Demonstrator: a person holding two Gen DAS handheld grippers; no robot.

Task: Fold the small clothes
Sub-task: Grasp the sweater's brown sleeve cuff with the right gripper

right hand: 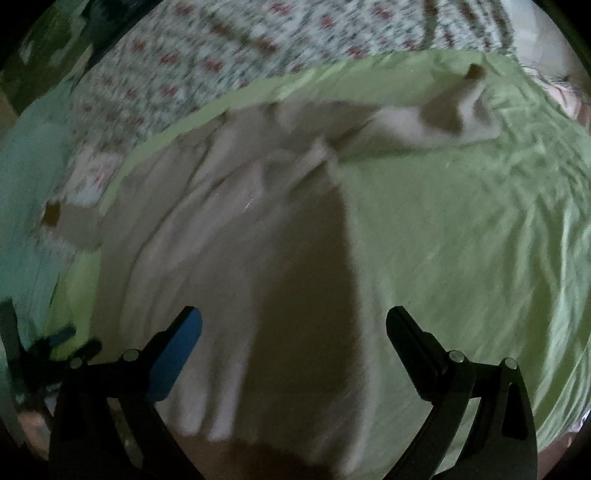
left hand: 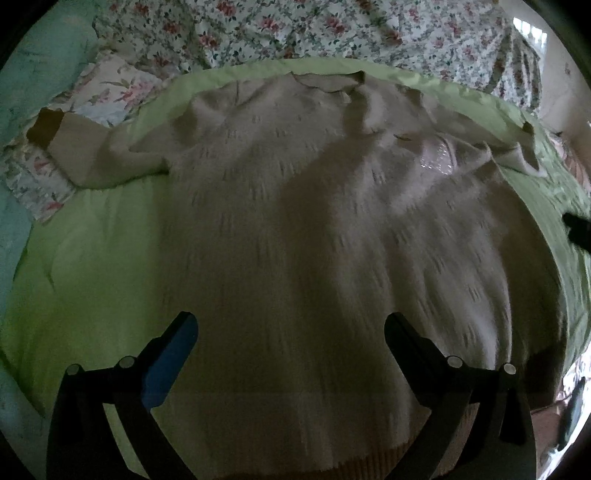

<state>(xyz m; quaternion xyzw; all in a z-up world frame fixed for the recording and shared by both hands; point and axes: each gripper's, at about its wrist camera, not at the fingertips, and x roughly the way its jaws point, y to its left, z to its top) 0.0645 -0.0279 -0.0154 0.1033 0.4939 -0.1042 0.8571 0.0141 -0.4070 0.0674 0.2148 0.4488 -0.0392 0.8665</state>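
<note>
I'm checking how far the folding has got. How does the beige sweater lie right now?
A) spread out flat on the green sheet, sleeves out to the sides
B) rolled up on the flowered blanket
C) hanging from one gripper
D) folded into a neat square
A: the sweater lies spread open on the green sheet, one sleeve reaching out to the side, and both grippers are open and hold nothing.

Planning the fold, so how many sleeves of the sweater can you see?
2. One sleeve stretches left off the green sheet onto the floral bedding; the other lies bunched at the sweater's right shoulder.
</note>
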